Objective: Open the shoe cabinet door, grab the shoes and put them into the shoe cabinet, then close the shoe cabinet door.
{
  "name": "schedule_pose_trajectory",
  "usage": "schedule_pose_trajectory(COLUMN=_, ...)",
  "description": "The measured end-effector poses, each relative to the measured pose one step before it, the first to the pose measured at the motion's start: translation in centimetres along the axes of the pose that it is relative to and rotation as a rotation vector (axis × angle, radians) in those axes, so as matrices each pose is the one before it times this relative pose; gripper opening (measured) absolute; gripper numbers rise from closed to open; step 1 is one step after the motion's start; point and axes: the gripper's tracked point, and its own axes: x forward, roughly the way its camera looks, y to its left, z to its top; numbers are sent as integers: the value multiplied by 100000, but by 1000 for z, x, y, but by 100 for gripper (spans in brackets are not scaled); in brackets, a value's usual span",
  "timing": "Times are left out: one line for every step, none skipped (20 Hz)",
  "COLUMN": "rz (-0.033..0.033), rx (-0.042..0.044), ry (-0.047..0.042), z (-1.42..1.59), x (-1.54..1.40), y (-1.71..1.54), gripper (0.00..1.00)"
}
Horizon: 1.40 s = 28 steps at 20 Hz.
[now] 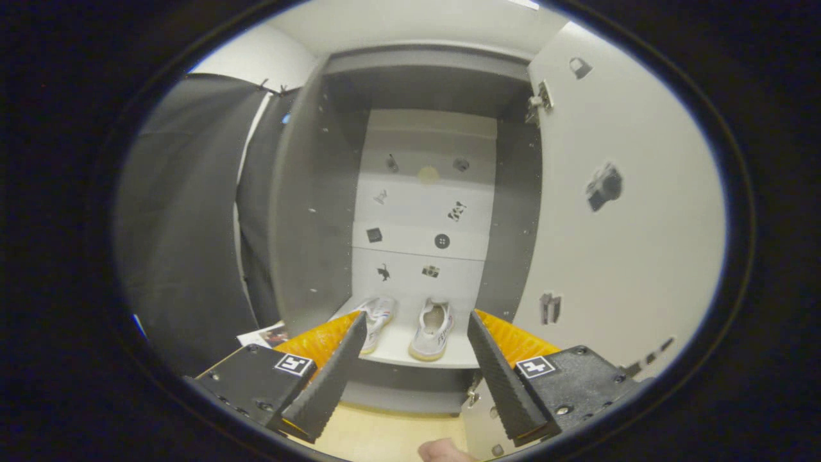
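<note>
Shoes [410, 327] sit side by side on the open shoe cabinet's [308, 256] bottom shelf, beyond my fingers; my gripper [417, 324] is spread wide, holding nothing, door [616, 256] swung right.

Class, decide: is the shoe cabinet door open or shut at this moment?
Open. The door swings aside right, exposing two shoes on the bottom shelf beyond the open, empty gripper.

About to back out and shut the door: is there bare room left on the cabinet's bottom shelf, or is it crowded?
The gripper is open, holding nothing. Both shoes sit on the bottom shelf: left shoe, right shoe. A bare strip runs between them, and another from the right shoe to the cabinet's right wall. The left side is crowded. The open door hangs right.
</note>
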Motion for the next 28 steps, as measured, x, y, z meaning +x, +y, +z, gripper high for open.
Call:
schedule_pose_trajectory(rz=1749, rx=-1441, ry=-670, z=-144, x=-2276, y=216, gripper=100)
schedule_pose_trajectory(rz=625, rx=-1079, ry=-1887, z=137, x=-2066, y=-95, gripper=100)
schedule_pose_trajectory(rz=710, rx=-932, ry=-1179, z=187, x=-2044, y=90, gripper=100)
schedule_pose_trajectory(rz=785, rx=856, ry=-594, z=-106, x=-2238, y=-95, gripper=100)
schedule_pose_trajectory(rz=2186, rx=1821, ry=-1274, z=-24, x=-2145, y=312, gripper=100)
schedule_pose_trajectory(rz=1985, rx=230, ry=-165, z=6, x=-2011, y=80, gripper=100)
schedule_pose_trajectory(rz=1695, rx=-260, ry=-655, z=34, x=-2004, y=-180, gripper=100)
schedule_pose_trajectory(rz=992, rx=-402, ry=-2413, z=521, x=-1922, y=-261, gripper=100)
schedule_pose_trajectory(rz=-192, rx=-755, ry=-3295, z=1071, x=-1733, y=-613, gripper=100)
schedule_pose_trajectory(rz=-1050, rx=-663, ry=-3583, z=965, x=-1731, y=-831, gripper=100)
schedule_pose_trajectory(rz=-61, rx=-430, ry=-3042, z=693, x=-1547, y=-532, gripper=100)
schedule_pose_trajectory(rz=213, rx=-508, ry=-2580, z=664, x=-1570, y=-420, gripper=100)
schedule_pose_trajectory(rz=-580, rx=-179, ry=-1676, z=437, x=-1486, y=-714, gripper=100)
schedule_pose_trajectory(rz=-674, rx=236, ry=-524, z=164, x=-1377, y=-768, gripper=100)
schedule_pose_trajectory(rz=-1483, rx=612, ry=-809, z=169, x=-1200, y=-933, gripper=100)
schedule_pose_trajectory(rz=-1238, rx=-285, ry=-810, z=263, x=-1052, y=-900, gripper=100)
schedule_pose_trajectory(rz=-1267, rx=-904, ry=-662, z=82, x=-785, y=-978, gripper=100)
schedule_pose_trajectory(rz=-1926, rx=-874, ry=-908, z=242, x=-912, y=-1083, gripper=100)
schedule_pose_trajectory(rz=-2883, rx=128, ry=-1448, z=455, x=-711, y=-1481, gripper=100)
schedule_pose_trajectory(rz=-3447, rx=1017, ry=-1697, z=515, x=-700, y=-1554, gripper=100)
schedule_pose_trajectory(rz=-3089, rx=508, ry=-1924, z=463, x=-635, y=-1303, gripper=100)
schedule_pose_trajectory(rz=-1999, rx=-349, ry=-1463, z=338, x=-465, y=-1115, gripper=100)
schedule_pose_trajectory(rz=-2093, rx=-598, ry=-1217, z=114, x=-301, y=-1013, gripper=100)
schedule_pose_trajectory(rz=-2184, rx=-706, ry=-603, z=-70, x=-254, y=-1003, gripper=100)
schedule_pose_trajectory(rz=-1405, rx=-912, ry=642, z=-454, x=-246, y=-798, gripper=100)
schedule_pose_trajectory(rz=-924, rx=-1046, ry=1350, z=-568, x=-137, y=-632, gripper=100)
schedule_pose_trajectory(rz=110, rx=-7, ry=1547, z=-567, x=-218, y=-490, gripper=100)
schedule_pose_trajectory(rz=-230, rx=810, ry=1245, z=-392, x=164, y=-375, gripper=100)
